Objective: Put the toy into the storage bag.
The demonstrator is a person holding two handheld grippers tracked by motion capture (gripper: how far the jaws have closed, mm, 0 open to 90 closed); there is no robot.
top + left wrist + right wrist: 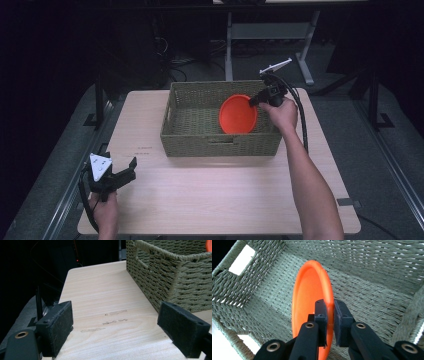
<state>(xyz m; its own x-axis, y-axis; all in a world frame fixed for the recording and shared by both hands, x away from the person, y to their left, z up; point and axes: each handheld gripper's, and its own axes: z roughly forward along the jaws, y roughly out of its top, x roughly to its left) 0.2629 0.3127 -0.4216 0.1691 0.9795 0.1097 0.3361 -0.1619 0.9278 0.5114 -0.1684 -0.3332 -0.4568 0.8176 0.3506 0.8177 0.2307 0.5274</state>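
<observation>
An orange plate [238, 114] stands on edge inside the woven green basket [190, 141], toward its right half. My right gripper [254, 101] is shut on the plate's rim; in the right gripper view the rim of the orange plate [308, 295] is pinched between the two black jaws of the right gripper [330, 308], above the basket's woven floor [367, 290]. My left gripper [131, 167] rests low at the table's near left corner, open and holding nothing. In the left gripper view its pads [58, 325] stand wide apart over bare wood, with the basket [172, 272] ahead at right.
The light wooden table [220, 195] has free room in front of the basket and on its left side. A cable [302, 120] trails from the right gripper past the basket's right end. Dark floor and a desk frame [270, 35] lie beyond the far edge.
</observation>
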